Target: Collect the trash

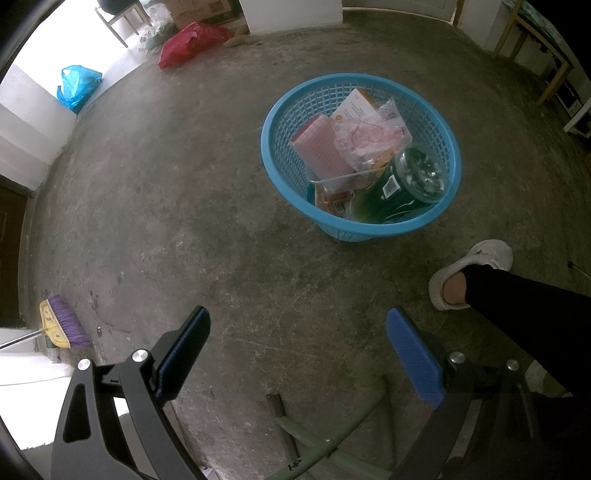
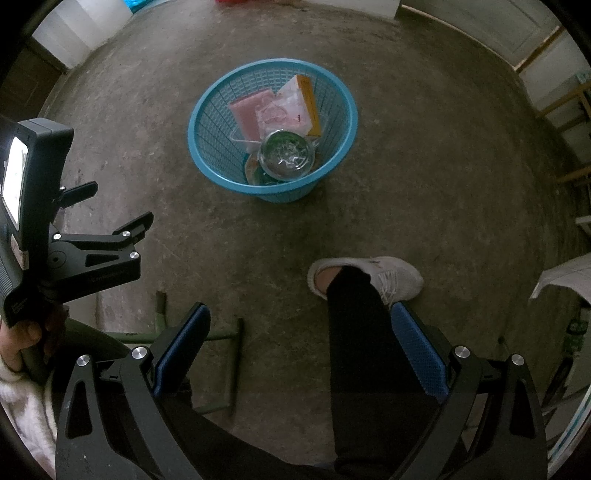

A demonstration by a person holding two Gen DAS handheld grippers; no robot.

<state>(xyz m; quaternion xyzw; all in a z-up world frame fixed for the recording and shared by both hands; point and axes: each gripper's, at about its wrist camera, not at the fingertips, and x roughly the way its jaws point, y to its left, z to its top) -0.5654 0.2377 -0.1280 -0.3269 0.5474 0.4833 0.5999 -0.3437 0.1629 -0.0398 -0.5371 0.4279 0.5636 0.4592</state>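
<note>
Premises appear to be a plain household room or utility area. Bare, stained grey concrete floor (image 1: 184,192) throughout. White-painted walls (image 1: 33,118) at the perimeter. A purple-bristled broom with yellow head (image 1: 64,326) lies by the wall. Blue plastic carrier bag (image 1: 77,86), red plastic bag (image 1: 190,42) and brown cardboard box (image 1: 201,11) stored along the far edge. Light wooden furniture frame (image 1: 550,62) opposite.

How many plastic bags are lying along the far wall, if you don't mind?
2: a blue bag by the white wall at left, and a red bag beside the cardboard box. Others may be hidden.
</note>
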